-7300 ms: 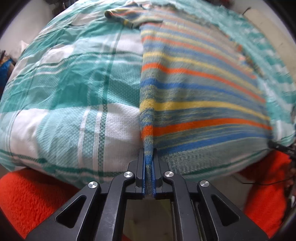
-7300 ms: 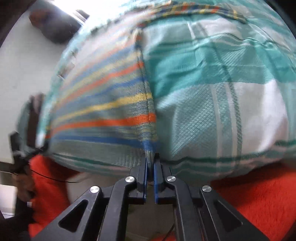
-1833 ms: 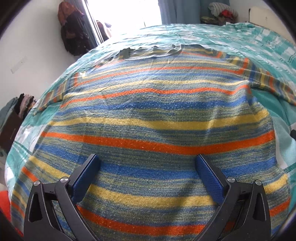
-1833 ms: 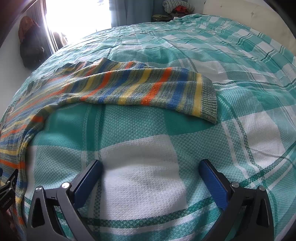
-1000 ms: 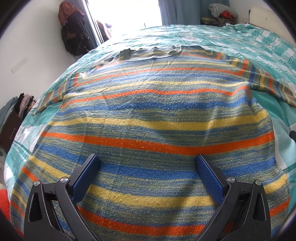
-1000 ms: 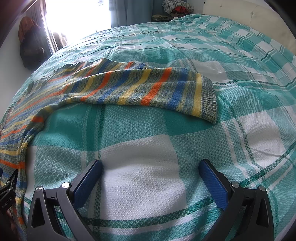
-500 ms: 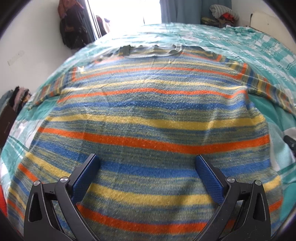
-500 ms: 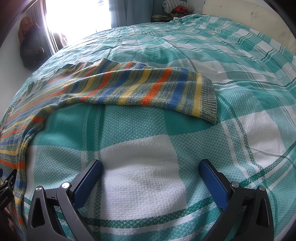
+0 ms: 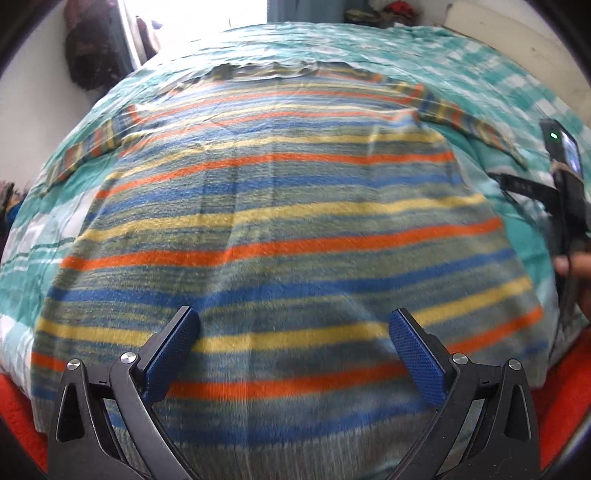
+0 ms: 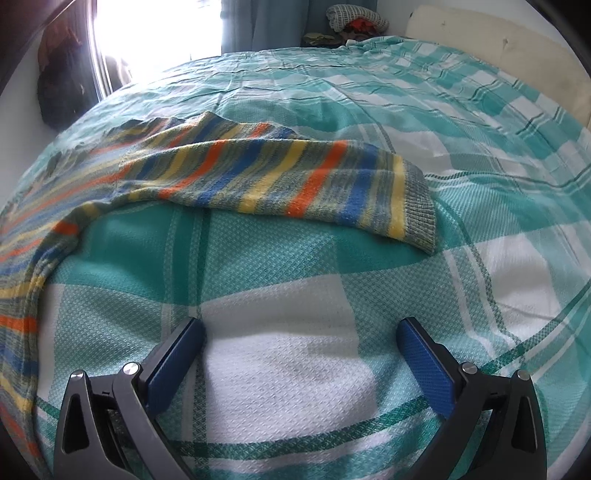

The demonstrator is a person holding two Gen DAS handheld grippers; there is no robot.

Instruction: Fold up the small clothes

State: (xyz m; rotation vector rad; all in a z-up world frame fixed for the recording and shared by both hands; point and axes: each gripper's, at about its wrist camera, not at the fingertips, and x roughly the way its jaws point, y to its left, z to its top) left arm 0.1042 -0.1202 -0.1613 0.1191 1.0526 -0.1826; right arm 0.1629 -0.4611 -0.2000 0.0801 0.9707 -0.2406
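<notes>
The striped sweater [image 9: 280,229] lies spread flat on the teal checked bedspread [image 10: 369,280], where seconds ago both grippers pinched its hem; the laying-out appears finished and folding can begin. The left gripper [image 9: 293,332] has since drifted slightly, hanging above the sweater's lower half with jaws wide apart, holding nothing. The right gripper [image 10: 301,343], equally spread and empty, hovers beside the sweater, just short of its right sleeve [image 10: 295,181]. Beyond the sweater's collar a bright window [image 10: 159,29] glares.

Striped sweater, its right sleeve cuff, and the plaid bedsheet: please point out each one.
striped sweater [image 9: 280,221]: left wrist view, middle of the body.
sleeve cuff [image 10: 421,210]: right wrist view, grey ribbed end.
plaid bedsheet [image 10: 280,369]: right wrist view, white square between the fingers.
</notes>
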